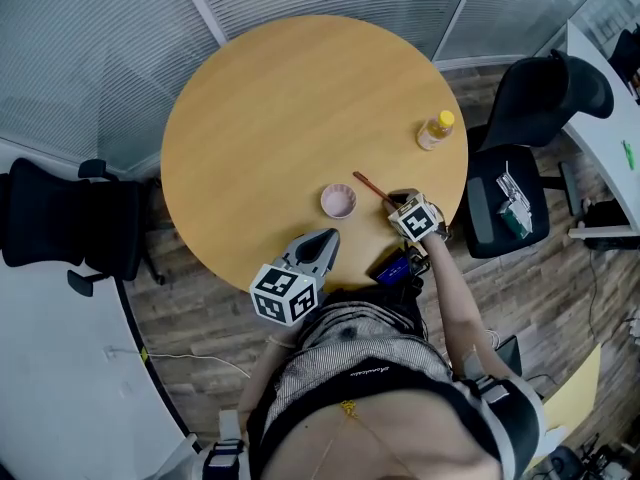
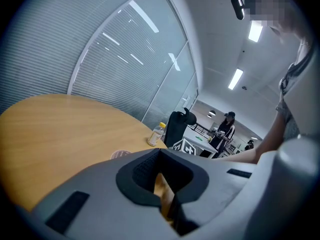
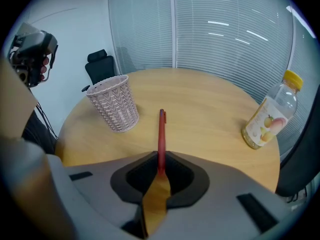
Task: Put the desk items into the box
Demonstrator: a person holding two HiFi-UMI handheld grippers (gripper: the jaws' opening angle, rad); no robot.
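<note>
A red pen (image 1: 372, 188) (image 3: 162, 134) lies on the round wooden table (image 1: 280, 98), near its front right edge. My right gripper (image 1: 400, 200) (image 3: 160, 179) points steeply down and is shut on the pen's near end; the rest of the pen sticks out ahead of the jaws. A small pink patterned basket (image 1: 338, 201) (image 3: 114, 104) stands upright just left of the pen, with its inside hidden. My left gripper (image 1: 325, 238) (image 2: 162, 191) hovers at the table's near edge, short of the basket (image 2: 120, 154), shut with nothing between its jaws.
A plastic drink bottle with a yellow cap (image 1: 435, 130) (image 3: 267, 116) (image 2: 156, 133) stands at the table's right rim. Black office chairs stand to the left (image 1: 60, 218) and right (image 1: 540, 98). A blue object (image 1: 393, 266) sits below the near edge. Window blinds run behind the table.
</note>
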